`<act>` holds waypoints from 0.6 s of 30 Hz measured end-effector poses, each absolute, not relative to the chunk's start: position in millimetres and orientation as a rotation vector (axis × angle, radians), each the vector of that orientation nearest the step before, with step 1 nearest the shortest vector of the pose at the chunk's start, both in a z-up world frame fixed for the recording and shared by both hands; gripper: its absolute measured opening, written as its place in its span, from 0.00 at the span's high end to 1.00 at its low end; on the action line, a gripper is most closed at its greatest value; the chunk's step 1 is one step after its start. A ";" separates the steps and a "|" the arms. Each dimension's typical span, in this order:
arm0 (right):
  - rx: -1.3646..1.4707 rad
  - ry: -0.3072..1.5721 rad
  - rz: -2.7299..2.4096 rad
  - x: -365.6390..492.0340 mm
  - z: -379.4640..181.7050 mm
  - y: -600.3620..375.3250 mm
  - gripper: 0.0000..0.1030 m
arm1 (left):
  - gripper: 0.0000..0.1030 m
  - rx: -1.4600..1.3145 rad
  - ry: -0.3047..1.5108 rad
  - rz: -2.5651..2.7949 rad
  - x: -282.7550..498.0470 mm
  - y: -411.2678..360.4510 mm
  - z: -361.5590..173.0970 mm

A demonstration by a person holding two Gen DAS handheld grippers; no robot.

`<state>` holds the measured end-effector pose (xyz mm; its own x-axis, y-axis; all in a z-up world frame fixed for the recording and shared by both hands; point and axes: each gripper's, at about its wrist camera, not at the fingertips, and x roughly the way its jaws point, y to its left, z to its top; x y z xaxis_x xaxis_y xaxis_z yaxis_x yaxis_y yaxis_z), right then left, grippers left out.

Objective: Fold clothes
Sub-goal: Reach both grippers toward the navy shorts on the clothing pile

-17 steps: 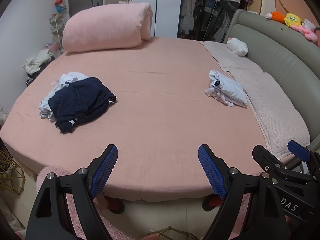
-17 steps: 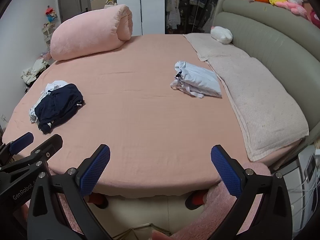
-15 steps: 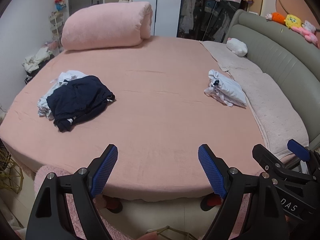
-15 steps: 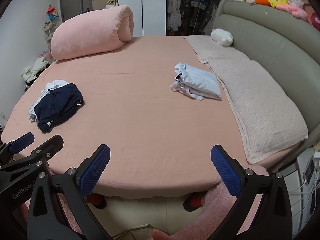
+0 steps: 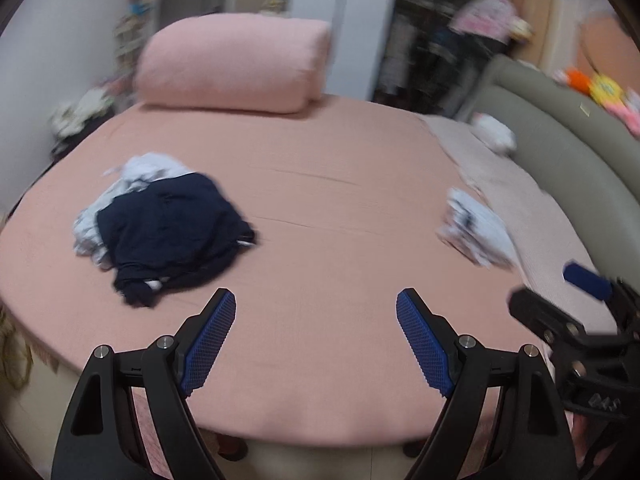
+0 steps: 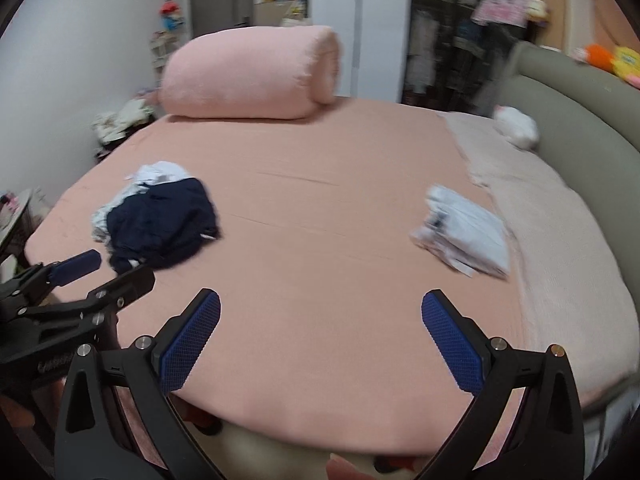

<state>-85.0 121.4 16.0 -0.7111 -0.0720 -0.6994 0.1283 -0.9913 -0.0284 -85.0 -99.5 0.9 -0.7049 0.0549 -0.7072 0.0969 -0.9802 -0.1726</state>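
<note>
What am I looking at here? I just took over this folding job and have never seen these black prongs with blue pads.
Those prongs are two hand-held grippers; a person carries one in each hand, and each has a camera looking along its fingers. One picture is from the left gripper, the other from the right gripper. Both stand open and hold nothing. Ahead lies a pink bed. On it, to the left, is an unfolded heap: a navy garment over light clothes. To the right sits a folded white stack, and at the far end a rolled pink blanket.
</note>
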 end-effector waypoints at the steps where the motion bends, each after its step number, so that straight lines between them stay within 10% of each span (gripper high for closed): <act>1: 1.140 0.125 -2.777 -96.3 12.5 112.6 0.01 | 0.18 1.197 0.355 -2.831 -94.7 -117.1 -4.9; 9: 1.258 0.256 -2.561 -198.9 -52.1 0.3 0.08 | 0.18 1.199 0.626 -2.505 -165.7 -277.5 -85.1; 18: 1.377 0.266 -2.312 -275.5 -135.5 -113.3 0.42 | 0.18 1.228 0.960 -2.268 -182.0 -376.8 -182.1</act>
<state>-275.5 -113.3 -135.5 -0.4115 -0.2670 -0.8714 0.4579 -0.8873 0.0556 -182.0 -376.8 -182.1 -0.5415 -0.0137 -0.8406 0.6130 -0.6907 -0.3836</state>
